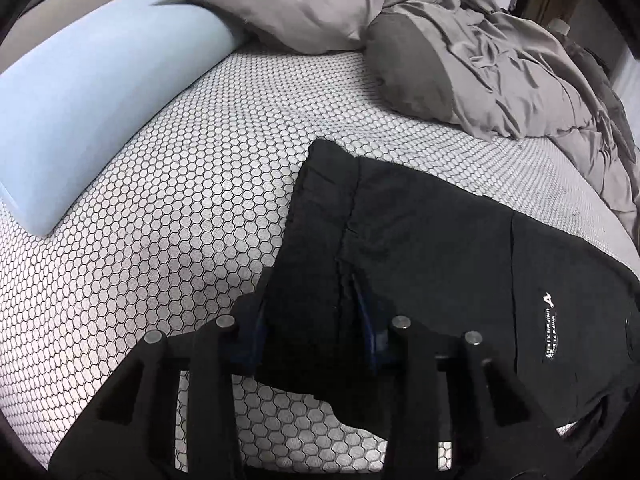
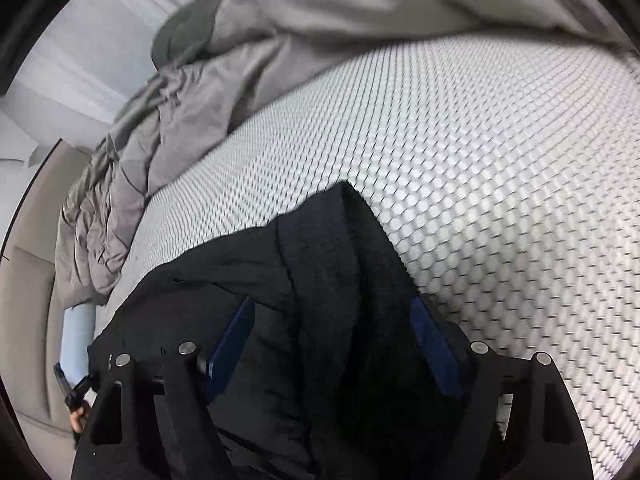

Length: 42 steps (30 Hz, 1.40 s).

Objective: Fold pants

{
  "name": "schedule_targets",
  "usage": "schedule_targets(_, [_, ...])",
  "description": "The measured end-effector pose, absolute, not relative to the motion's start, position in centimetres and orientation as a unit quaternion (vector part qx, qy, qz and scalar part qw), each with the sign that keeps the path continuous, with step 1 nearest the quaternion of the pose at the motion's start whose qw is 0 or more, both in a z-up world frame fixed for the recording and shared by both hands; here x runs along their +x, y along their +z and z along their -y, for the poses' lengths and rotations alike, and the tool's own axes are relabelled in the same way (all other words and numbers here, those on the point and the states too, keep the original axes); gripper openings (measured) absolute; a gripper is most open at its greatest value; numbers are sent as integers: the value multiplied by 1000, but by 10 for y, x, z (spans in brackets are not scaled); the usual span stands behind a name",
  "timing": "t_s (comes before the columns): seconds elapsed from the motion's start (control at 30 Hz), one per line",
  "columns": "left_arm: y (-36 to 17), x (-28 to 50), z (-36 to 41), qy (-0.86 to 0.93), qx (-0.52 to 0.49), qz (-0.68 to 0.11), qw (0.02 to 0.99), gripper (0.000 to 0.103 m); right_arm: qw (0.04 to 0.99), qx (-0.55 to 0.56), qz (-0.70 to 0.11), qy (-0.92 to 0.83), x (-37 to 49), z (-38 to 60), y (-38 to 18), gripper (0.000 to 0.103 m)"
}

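The black pants (image 1: 420,248) lie folded on the honeycomb-patterned mattress (image 1: 180,184), with a small white logo at the right. My left gripper (image 1: 312,320) has its blue-padded jaws closed on a thick bunch of the pants' near left edge. In the right wrist view the pants (image 2: 320,280) fill the lower middle, and my right gripper (image 2: 332,340) holds a thick bunch of the black cloth between its blue pads (image 2: 232,344). That view is motion-blurred.
A light blue bolster pillow (image 1: 92,92) lies at the far left. A grey pillow (image 1: 412,64) and a crumpled grey duvet (image 1: 540,92) lie along the far right; the duvet also shows in the right wrist view (image 2: 192,92). Bare mattress (image 2: 500,168) spreads to the right.
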State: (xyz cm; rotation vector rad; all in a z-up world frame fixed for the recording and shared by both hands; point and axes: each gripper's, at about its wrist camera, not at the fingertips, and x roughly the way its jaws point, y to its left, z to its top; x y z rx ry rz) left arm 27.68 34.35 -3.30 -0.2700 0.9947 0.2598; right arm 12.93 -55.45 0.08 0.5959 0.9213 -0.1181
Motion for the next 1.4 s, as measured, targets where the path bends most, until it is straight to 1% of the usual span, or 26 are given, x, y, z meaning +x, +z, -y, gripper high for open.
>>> schedule_targets(0.07, [-38,286,-339,128,-107,-483,860,34,857,277,-434,-37,138,552,5,82])
schedule_targets(0.13, [-42,304,-336,130,-104,-483,860,34,857,260,-444,-35,150,541,6,71])
schedule_targets(0.2, [-49,296,-336,128,-107,-483,860,34,856,237,-458,-33,160,530,5,65])
schedule_targets(0.27, [-51,290,-338,125,-117,-480,861,34,858,202,-470,-41,172,523,2,51])
schedule_targets(0.3, [-51,286,-340,123,-124,-477,861,34,858,191,-474,-51,177,520,2,48])
schedule_targets(0.33, [-49,279,-342,121,-136,-471,863,34,859,184,-475,-61,180,518,4,38])
schedule_targets(0.37, [-47,275,-344,117,-144,-465,866,34,866,173,-463,-79,182,516,10,33])
schedule_targets(0.43, [-45,271,-345,119,-150,-454,870,34,888,165,-413,-114,182,511,29,31])
schedule_targets(0.5, [-51,272,-346,142,-144,-471,859,37,897,167,-377,-159,186,509,41,31])
schedule_targets(0.57, [-50,265,-346,154,-152,-490,844,37,881,144,-398,-212,198,507,36,30])
schedule_targets(0.6, [-46,258,-345,149,-159,-488,845,37,868,140,-423,-219,204,507,29,33])
schedule_targets(0.67, [-29,234,-344,131,-167,-469,857,38,857,177,-446,-190,197,509,27,35])
schedule_targets(0.7, [-17,216,-343,122,-167,-454,867,43,861,198,-436,-171,183,508,32,42])
schedule_targets(0.73, [-9,201,-342,119,-166,-442,873,55,869,206,-420,-159,169,506,37,52])
schedule_targets(0.77, [2,181,-341,119,-165,-423,883,65,887,212,-387,-134,141,501,48,57])
schedule_targets(0.8, [11,165,-339,122,-162,-411,889,87,898,212,-365,-123,120,498,54,72])
schedule_targets(0.83, [21,141,-338,128,-157,-396,896,99,911,209,-336,-114,89,492,60,90])
schedule_targets(0.87, [27,123,-337,131,-155,-385,900,103,918,207,-319,-113,66,488,62,97])
schedule_targets(0.9, [32,104,-334,132,-155,-374,905,102,924,203,-305,-112,44,482,64,101])
schedule_targets(1.1, [30,4,-332,140,-234,-345,898,102,931,225,-271,-100,-90,459,42,103])
schedule_targets(1.17, [17,-19,-332,128,-269,-354,886,91,926,250,-268,-94,-124,457,27,103])
schedule_targets(1.2, [7,-25,-330,119,-286,-362,879,79,922,264,-269,-91,-135,460,21,103])
schedule_targets(1.23, [-3,-40,-331,113,-299,-369,873,73,917,283,-269,-86,-144,460,14,103])
schedule_targets(1.3, [-22,-39,-326,97,-319,-383,861,67,906,321,-266,-66,-162,460,1,103])
schedule_targets(1.33, [-34,-37,-320,87,-321,-398,855,60,904,333,-262,-61,-167,461,-4,103])
schedule_targets(1.4, [-49,-33,-312,84,-324,-411,848,58,903,337,-261,-61,-175,458,-10,103])
